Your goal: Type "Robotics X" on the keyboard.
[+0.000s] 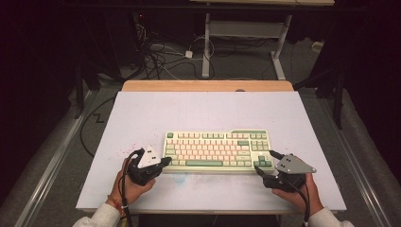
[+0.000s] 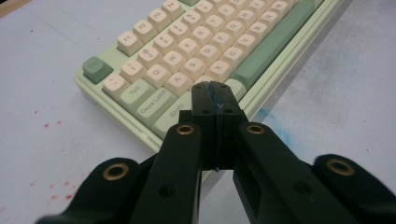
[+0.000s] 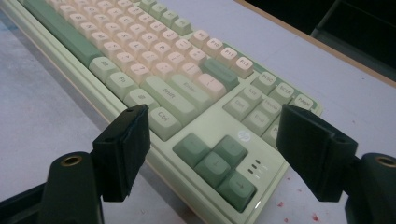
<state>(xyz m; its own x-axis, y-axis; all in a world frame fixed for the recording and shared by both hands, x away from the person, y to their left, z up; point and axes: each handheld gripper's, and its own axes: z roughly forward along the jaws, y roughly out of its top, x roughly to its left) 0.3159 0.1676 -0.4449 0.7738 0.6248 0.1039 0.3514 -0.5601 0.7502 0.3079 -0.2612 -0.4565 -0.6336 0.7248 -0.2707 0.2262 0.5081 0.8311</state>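
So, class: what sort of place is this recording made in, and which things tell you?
Probably a lab or workshop test bench, not a home desk: a bare white work table holding one keyboard, loose cables across the floor, and dark surroundings behind.

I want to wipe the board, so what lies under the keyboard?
The keyboard rests flat on the white board. Around it show red specks and a blue smear. Whatever marks lie beneath its body are covered and cannot be seen.
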